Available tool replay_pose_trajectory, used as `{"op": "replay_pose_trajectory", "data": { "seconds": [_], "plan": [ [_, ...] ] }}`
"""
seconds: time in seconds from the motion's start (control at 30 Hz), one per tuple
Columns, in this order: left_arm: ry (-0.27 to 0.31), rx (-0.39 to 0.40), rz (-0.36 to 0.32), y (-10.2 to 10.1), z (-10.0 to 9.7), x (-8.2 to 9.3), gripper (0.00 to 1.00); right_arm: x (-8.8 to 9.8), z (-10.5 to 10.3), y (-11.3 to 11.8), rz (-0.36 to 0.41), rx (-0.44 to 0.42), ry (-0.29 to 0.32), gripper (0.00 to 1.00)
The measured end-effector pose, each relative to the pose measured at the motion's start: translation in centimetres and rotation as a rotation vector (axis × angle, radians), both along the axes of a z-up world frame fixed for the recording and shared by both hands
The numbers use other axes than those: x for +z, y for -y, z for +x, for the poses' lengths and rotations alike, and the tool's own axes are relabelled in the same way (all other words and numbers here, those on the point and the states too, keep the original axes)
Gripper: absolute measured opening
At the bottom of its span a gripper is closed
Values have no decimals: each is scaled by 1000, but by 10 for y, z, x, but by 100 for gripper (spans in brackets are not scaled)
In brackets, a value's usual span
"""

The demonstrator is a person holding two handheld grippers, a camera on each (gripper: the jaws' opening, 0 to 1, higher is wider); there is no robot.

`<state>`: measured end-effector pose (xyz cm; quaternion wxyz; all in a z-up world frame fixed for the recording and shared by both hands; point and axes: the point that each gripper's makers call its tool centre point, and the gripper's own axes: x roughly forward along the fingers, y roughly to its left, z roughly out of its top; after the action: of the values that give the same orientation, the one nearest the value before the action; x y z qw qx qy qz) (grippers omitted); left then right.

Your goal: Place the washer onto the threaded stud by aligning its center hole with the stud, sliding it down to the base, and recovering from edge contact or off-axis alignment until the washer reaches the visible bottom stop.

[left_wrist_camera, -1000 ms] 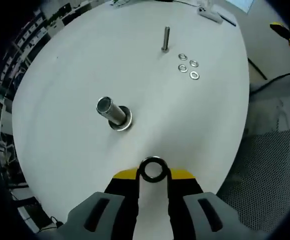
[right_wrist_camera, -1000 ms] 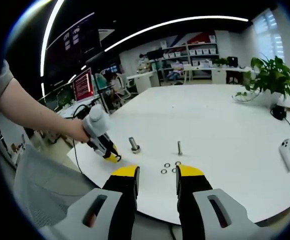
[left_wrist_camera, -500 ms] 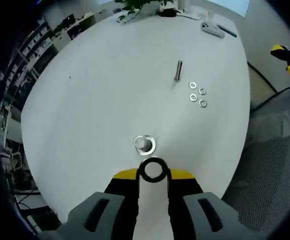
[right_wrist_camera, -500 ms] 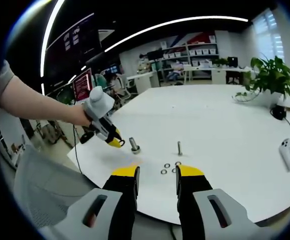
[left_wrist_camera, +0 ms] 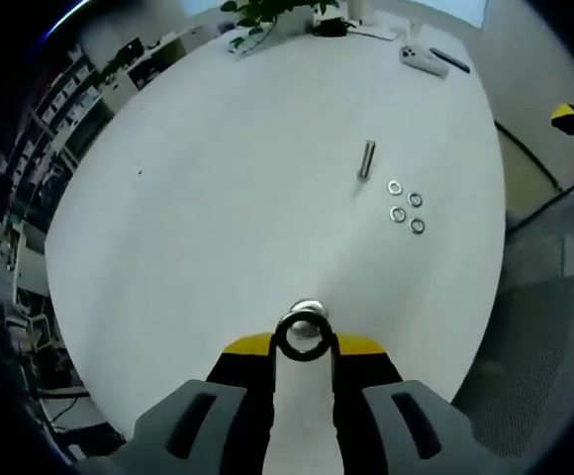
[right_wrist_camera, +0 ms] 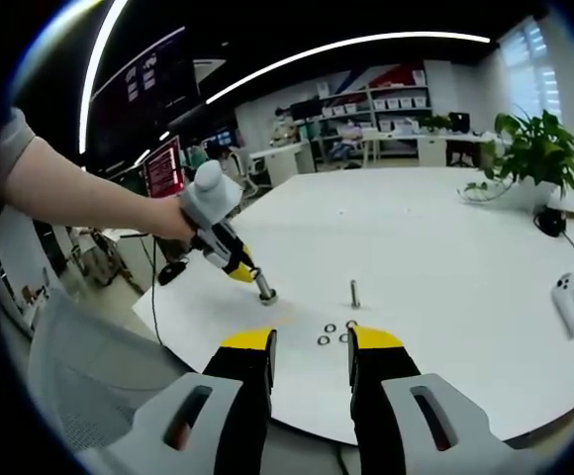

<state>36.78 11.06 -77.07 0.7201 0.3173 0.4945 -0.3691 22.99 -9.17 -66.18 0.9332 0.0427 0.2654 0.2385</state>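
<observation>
My left gripper [left_wrist_camera: 303, 344] is shut on a dark ring washer [left_wrist_camera: 281, 337], held flat between its yellow tips. The top of a thick steel stud [left_wrist_camera: 308, 308] peeks out just beyond the washer's far edge. In the right gripper view, a hand holds the left gripper [right_wrist_camera: 238, 270] tilted down, its tip right at the top of that stud [right_wrist_camera: 265, 288], which stands on a wide base near the white table's edge. My right gripper [right_wrist_camera: 312, 341] hangs open off the table's near edge, nothing between its fingers.
A thin threaded stud [left_wrist_camera: 366, 160] [right_wrist_camera: 354, 293] stands further in on the white round table [left_wrist_camera: 218, 178], with several loose washers [left_wrist_camera: 406, 208] [right_wrist_camera: 332, 332] beside it. A white controller [right_wrist_camera: 569, 297] and a potted plant [right_wrist_camera: 534, 148] lie at the far side.
The left gripper has carried the washer up and over to the thick stud, which now sits right under the washer. The right gripper has stayed in place.
</observation>
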Motion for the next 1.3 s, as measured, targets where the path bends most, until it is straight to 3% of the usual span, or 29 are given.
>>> {"op": "replay_pose_trajectory", "data": {
  "seconds": [0.57,0.8,1.13,1.3],
  "plan": [
    [-47,-27,56,4,3,-27,19,-2,0,1,-12,-1,-8,31],
    [-38,-44,73,5,0,-41,19,-4,0,3,-14,-7,-15,31],
    [-59,-2,53,2,-1,-48,19,-4,0,4,-21,-14,-17,31],
    [-48,-32,46,3,-3,-52,20,-6,-1,3,-26,-7,-22,31]
  ]
}}
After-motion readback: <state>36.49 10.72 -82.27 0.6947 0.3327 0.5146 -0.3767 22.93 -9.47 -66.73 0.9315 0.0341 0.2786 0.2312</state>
